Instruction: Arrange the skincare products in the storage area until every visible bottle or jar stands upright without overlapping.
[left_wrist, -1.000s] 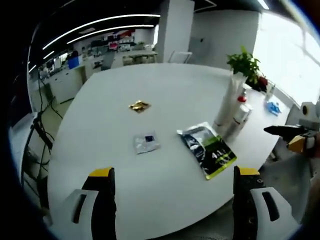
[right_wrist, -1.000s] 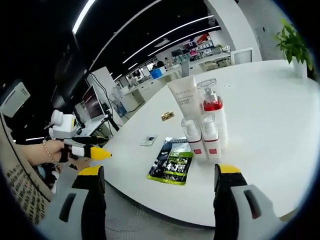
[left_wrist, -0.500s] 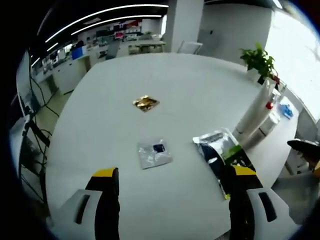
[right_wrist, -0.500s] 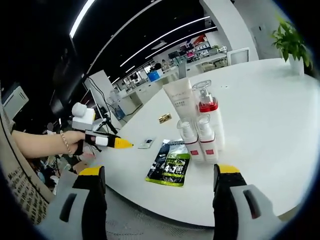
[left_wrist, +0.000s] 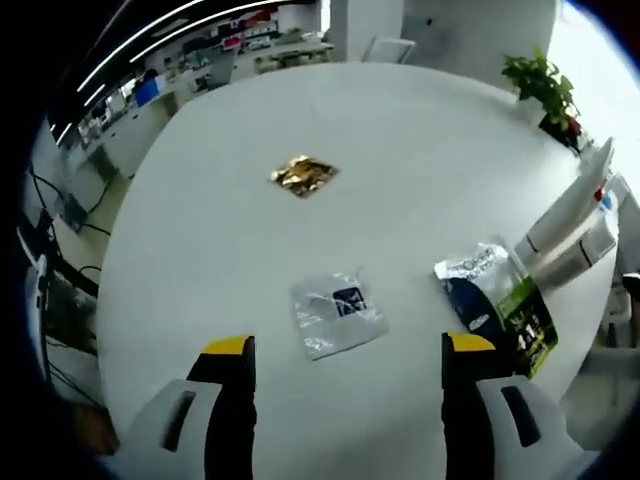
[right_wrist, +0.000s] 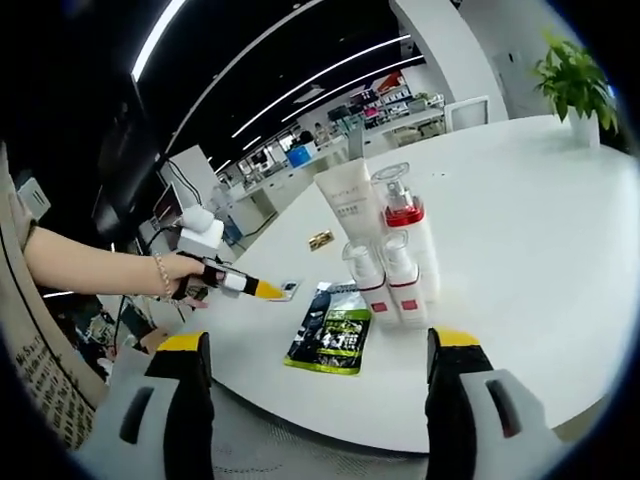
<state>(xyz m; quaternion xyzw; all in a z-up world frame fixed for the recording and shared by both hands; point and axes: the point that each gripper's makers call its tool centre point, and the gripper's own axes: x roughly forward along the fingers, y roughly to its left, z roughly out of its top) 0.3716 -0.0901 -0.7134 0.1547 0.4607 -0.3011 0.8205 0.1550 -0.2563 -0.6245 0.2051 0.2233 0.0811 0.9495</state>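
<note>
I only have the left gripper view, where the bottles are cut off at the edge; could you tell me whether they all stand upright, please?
Observer: Yes. In the right gripper view a white tube, a pump bottle with a red collar and two small bottles stand upright, close together.
Operator: Does the black and green pouch lean on them?
Observer: No, the pouch lies flat on the table in front of the small bottles.
Operator: And the right gripper?
Observer: The right gripper is open and holds nothing.

The table (left_wrist: 200, 230) is smooth matt white; the sachets (left_wrist: 337, 313) are glossy foil, the bottles (right_wrist: 402, 268) glossy white plastic.
</note>
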